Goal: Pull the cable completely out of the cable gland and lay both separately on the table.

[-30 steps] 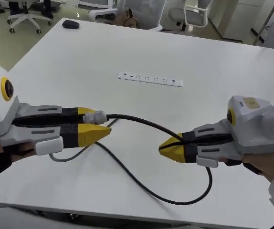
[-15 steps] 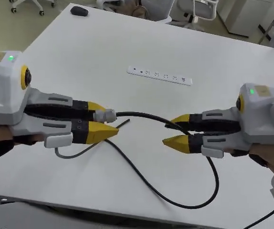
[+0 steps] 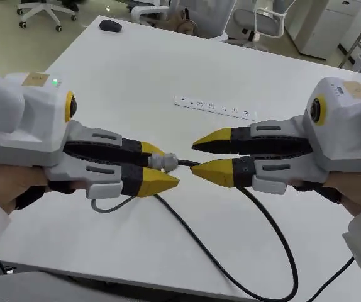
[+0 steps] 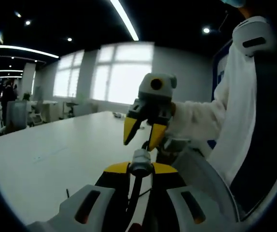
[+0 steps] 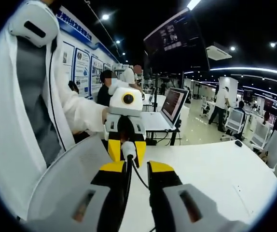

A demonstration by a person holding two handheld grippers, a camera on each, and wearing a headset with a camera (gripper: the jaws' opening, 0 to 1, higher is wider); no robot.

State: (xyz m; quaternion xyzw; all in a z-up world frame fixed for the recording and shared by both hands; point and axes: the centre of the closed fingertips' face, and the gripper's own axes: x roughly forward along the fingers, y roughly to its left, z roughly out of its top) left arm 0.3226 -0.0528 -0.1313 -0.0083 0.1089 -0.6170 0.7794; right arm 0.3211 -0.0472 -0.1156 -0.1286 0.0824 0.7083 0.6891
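Cable gland (image 3: 162, 162) — light grey, lying horizontal, clamped in the jaws of the left gripper (image 3: 172, 167), held above the table (image 3: 136, 75). Black cable (image 3: 275, 233) not yet withdrawn — exits the gland rightward, then drops to the table in a wide loop.

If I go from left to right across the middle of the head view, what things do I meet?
Left tool → cable gland, pinched in that tool's jaws → right tool, its jaws apart.

The table (image 3: 117, 69) is open, save the power strip (image 3: 215, 107) and trailing cable (image 3: 199, 243).
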